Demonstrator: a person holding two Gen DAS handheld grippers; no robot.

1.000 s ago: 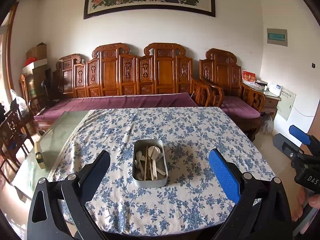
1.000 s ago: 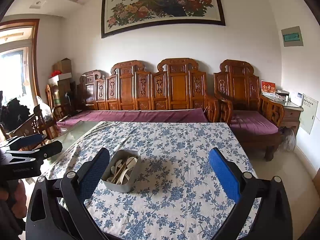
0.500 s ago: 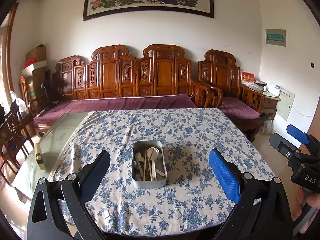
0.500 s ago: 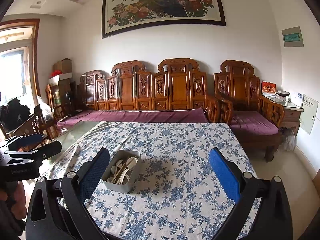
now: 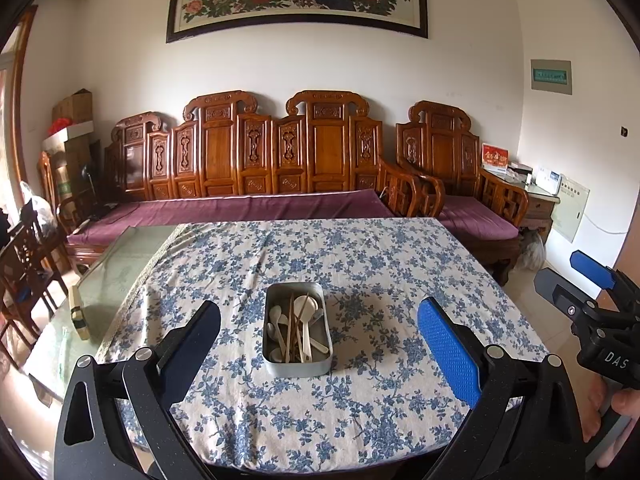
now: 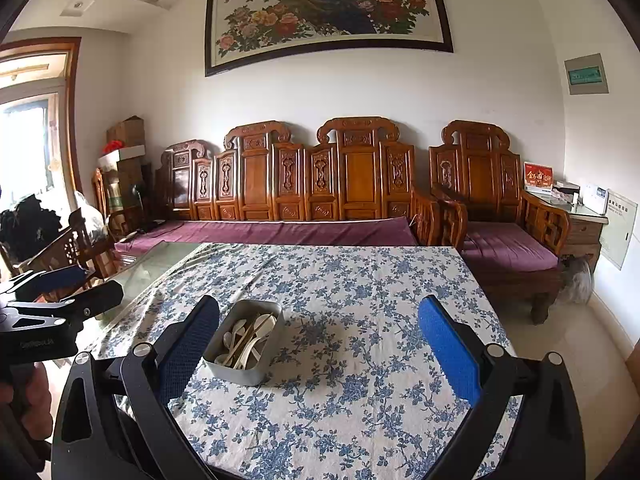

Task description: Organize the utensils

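While both grippers hang short of the table's near edge, I see the metal tin (image 5: 297,330) sitting on the blue-flowered tablecloth (image 5: 360,264), holding white spoons (image 5: 306,312) and wooden chopsticks (image 5: 289,330) jumbled together. From my left gripper (image 5: 319,350) the tin lies dead ahead at twelve o'clock, between the spread fingers but well beyond them; its jaws stand wide apart with nothing between them. My right gripper (image 6: 319,350) is likewise spread wide and empty, and from its camera the tin sits at about eleven o'clock, just beyond the left finger. Each tool shows in the other's view: the right one at three o'clock, the left one at nine. A carved wooden bench (image 5: 256,160) with purple cushions stands behind the table.
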